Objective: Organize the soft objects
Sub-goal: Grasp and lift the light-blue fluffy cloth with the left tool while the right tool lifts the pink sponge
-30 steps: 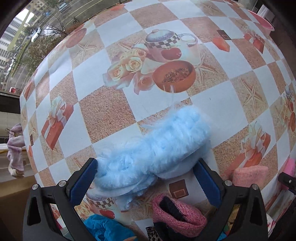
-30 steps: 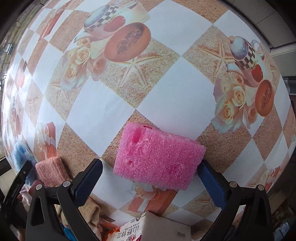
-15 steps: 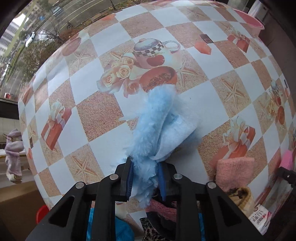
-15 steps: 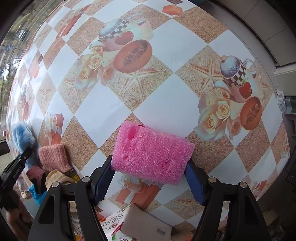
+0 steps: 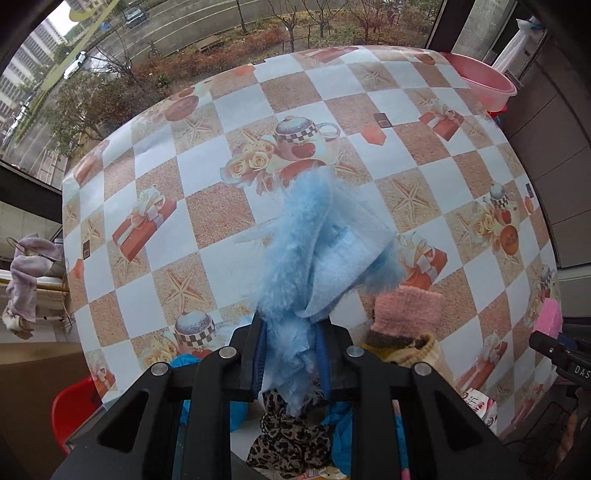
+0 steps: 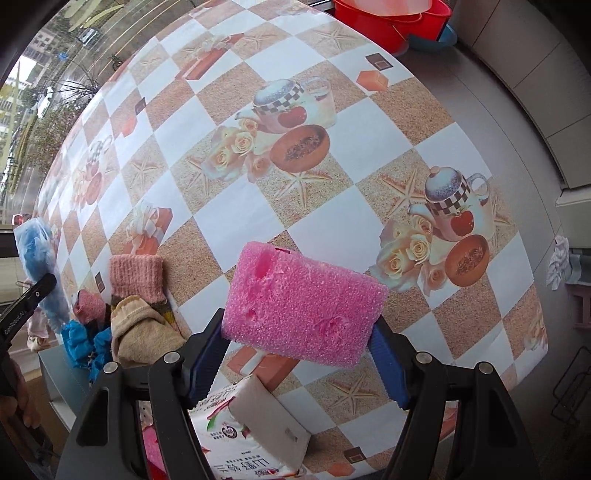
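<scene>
In the left wrist view we see the left gripper [image 5: 290, 349] at the bottom centre of the frame, pointing down at the table [image 5: 229, 155]. Its 2 blue pads are pressed close together, pinching the lower end of a fluffy light-blue cloth [image 5: 317, 251]. The cloth stands up out of the jaws toward the middle of the frame, clear of the checkered tablecloth. To the lower right of it a pink knitted sock [image 5: 408, 308] lies on the table, with a beige sock [image 5: 413, 347] just below it. A leopard-print cloth [image 5: 291, 435] and a bright blue cloth [image 5: 236, 406] show at the bottom edge, behind the gripper's black arms. A pink basin [image 5: 484, 79] sits at the upper right, at the table's far edge.

In the right wrist view the right gripper [image 6: 297, 363] also points down from the bottom centre. Its 2 pads are spread fairly wide and press on the 2 short ends of a pink sponge [image 6: 303, 304], which sits tilted between them, above the table surface. Below the sponge, between the gripper's arms, lies a printed packet [image 6: 251, 439]. At the left of this frame the pink knitted sock [image 6: 136, 275] and the beige sock [image 6: 142, 332] lie touching, and at the far left edge we see the blue cloth [image 6: 35, 247] hanging from the other gripper. A red bucket [image 6: 391, 18] is at the top edge.
</scene>
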Motion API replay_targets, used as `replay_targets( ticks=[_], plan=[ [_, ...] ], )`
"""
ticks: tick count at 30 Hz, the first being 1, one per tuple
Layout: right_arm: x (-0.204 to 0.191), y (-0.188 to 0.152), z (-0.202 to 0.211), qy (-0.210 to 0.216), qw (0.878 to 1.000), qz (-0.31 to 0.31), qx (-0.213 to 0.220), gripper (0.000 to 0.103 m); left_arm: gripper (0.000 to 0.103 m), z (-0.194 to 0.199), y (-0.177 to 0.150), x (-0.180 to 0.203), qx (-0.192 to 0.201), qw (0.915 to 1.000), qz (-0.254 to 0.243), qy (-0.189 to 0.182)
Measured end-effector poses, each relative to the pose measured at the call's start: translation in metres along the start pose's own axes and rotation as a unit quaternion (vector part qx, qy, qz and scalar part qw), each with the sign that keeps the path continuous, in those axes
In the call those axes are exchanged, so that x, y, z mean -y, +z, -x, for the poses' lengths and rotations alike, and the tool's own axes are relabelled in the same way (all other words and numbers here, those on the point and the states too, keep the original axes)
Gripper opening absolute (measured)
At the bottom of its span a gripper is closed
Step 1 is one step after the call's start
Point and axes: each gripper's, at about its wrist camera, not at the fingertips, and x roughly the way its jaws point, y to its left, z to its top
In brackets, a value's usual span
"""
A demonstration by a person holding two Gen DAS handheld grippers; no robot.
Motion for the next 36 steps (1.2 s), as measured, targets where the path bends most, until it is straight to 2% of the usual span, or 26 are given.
replay_targets(
  ticks=[4,13,24,28,32,36],
  plan=[
    [0.011,-0.012,0.016,0.008,1.0,0.012,0.004,0.074,0.025,0.023,-0.017,0.017,0.01,0.9999,0.001,-0.013],
    [0.025,-0.032,0.022,0.02,0.999,0.045,0.0,0.074,0.025,0.067,-0.065,0.067,0.019,0.9991,0.002,-0.037],
    [0.036,-0.06,0.027,0.041,0.993,0.11,-0.021,0.074,0.025,0.093,-0.138,0.114,0.009,0.9988,0.017,-0.045],
    [0.036,-0.072,0.029,0.04,0.991,0.126,-0.022,0.074,0.025,0.098,-0.157,0.125,0.004,0.9986,-0.001,-0.053],
    [0.032,-0.091,0.035,0.04,0.99,0.133,-0.014,0.074,0.025,0.101,-0.176,0.134,0.007,0.9971,-0.045,-0.06],
    [0.021,-0.12,0.034,0.034,0.99,0.135,-0.011,0.074,0.025,0.108,-0.201,0.13,0.013,0.9933,-0.078,-0.085]
  ],
)
